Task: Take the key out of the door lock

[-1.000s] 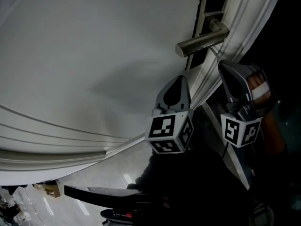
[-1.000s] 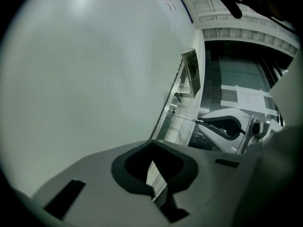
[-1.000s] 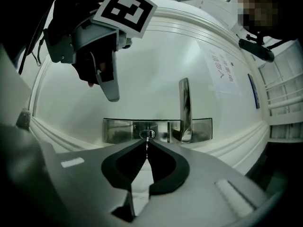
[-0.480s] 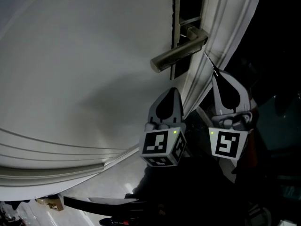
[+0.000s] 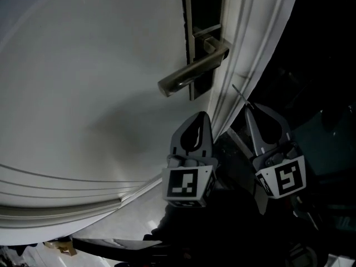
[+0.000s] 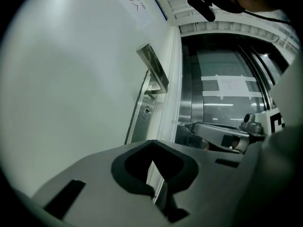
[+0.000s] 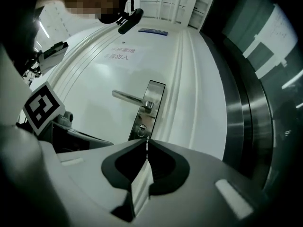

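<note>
Left claw (image 5: 201, 117) and right claw (image 5: 248, 109): pale grey moulded shells tapering to a point, each with a dark spade-shaped recess behind the tips and a narrow rectangular slot on either flank. Left marker cube (image 5: 188, 185), right marker cube (image 5: 285, 177): white faces printed with black square patterns. Worn on the head: black camera (image 7: 129, 21).

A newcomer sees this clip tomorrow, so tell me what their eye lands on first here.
The metal lever handle on its dark lock plate stands out against the big white door, upper centre in the head view. Just below, the left gripper and right gripper point up at the door edge, both tongs closed. A thin metal piece, possibly the key, pokes from the right gripper's tips.
</note>
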`<action>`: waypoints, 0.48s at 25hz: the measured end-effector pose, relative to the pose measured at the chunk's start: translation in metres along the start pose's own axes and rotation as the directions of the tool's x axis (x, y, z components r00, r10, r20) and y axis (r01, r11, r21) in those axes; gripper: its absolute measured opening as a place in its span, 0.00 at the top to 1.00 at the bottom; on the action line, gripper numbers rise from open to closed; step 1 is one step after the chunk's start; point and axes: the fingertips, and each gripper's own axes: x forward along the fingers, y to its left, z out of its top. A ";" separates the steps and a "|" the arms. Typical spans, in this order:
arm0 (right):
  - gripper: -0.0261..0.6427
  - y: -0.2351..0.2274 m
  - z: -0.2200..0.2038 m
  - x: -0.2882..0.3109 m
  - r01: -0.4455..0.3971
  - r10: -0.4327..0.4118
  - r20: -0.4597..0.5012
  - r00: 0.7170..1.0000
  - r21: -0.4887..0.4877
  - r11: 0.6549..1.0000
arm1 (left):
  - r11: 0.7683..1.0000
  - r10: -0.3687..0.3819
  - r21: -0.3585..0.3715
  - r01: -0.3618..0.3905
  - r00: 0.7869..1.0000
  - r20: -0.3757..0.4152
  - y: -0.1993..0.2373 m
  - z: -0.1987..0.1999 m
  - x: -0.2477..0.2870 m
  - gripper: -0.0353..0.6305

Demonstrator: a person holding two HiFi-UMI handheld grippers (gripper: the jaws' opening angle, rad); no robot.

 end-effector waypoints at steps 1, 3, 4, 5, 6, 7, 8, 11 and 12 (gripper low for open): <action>0.94 0.000 -0.001 -0.001 -0.005 0.005 0.001 1.000 0.005 1.000 | 1.000 0.000 0.002 0.000 1.000 -0.001 -0.001 0.000 0.000 0.95; 0.94 0.000 -0.003 -0.003 -0.007 0.007 0.001 1.000 0.016 1.000 | 1.000 -0.002 0.001 0.002 1.000 -0.006 -0.002 -0.002 0.000 0.95; 0.94 -0.001 -0.004 -0.003 -0.005 0.005 -0.003 1.000 0.014 1.000 | 1.000 -0.006 0.002 0.006 1.000 -0.005 -0.003 -0.002 0.001 0.95; 0.94 -0.001 -0.006 -0.003 -0.002 0.002 -0.011 1.000 0.010 1.000 | 1.000 -0.009 0.003 0.009 1.000 -0.004 -0.004 -0.002 0.002 0.95; 0.94 0.000 -0.007 -0.003 0.002 -0.002 -0.020 1.000 0.007 1.000 | 1.000 -0.012 0.005 0.012 1.000 -0.002 -0.005 -0.001 0.002 0.95; 0.94 0.000 -0.008 -0.003 0.005 -0.005 -0.028 1.000 0.006 1.000 | 1.000 -0.013 0.005 0.013 1.000 0.000 -0.006 -0.001 0.002 0.95; 0.94 0.001 -0.009 -0.003 0.004 -0.004 -0.032 0.999 0.007 1.000 | 1.000 -0.014 0.004 0.014 1.000 0.001 -0.007 -0.001 0.002 0.95; 0.94 0.002 -0.009 -0.003 -0.003 0.004 -0.031 1.000 0.005 1.000 | 1.000 -0.014 0.002 0.014 1.000 0.009 -0.009 0.001 0.001 0.95; 0.94 0.002 -0.009 -0.003 -0.004 0.004 -0.031 1.000 0.003 1.000 | 1.000 -0.015 0.004 0.015 1.000 0.012 -0.009 0.002 0.001 0.95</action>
